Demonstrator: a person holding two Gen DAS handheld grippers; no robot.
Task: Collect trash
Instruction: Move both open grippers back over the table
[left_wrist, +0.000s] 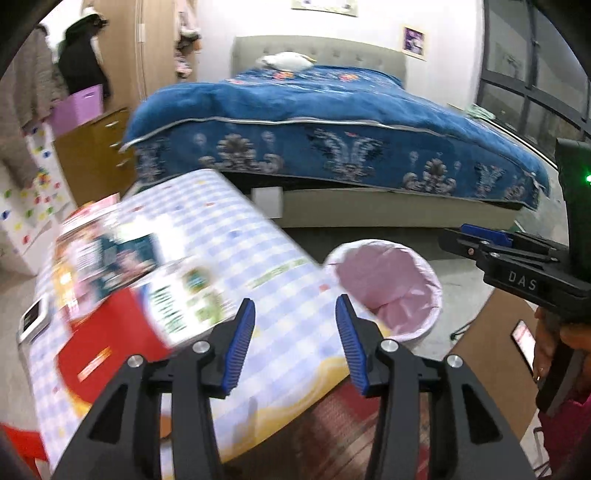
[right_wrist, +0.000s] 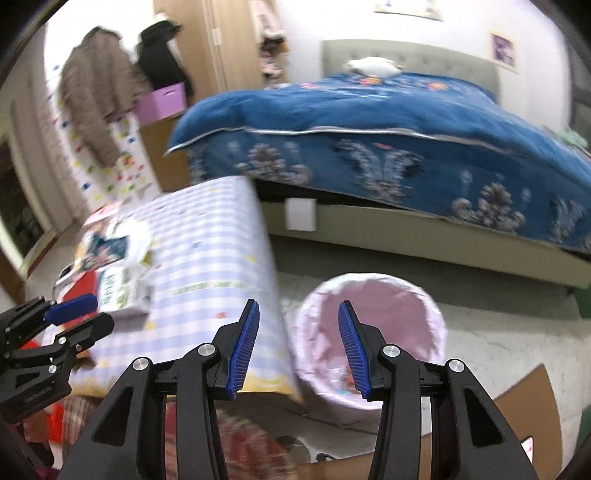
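A bin lined with a pink bag stands on the floor beside the table with the checked cloth. My left gripper is open over the table's near corner, nothing between its blue pads. My right gripper is open above the bin's left rim, also holding nothing. Some small coloured scraps lie at the bottom of the bin. On the table lie a green-and-white carton, a red packet and a printed magazine. The right gripper's body shows at the right edge of the left view.
A bed with a blue quilt fills the far side. A wooden dresser with a purple box stands at the left. Brown cardboard lies on the floor by the bin. A phone lies at the right.
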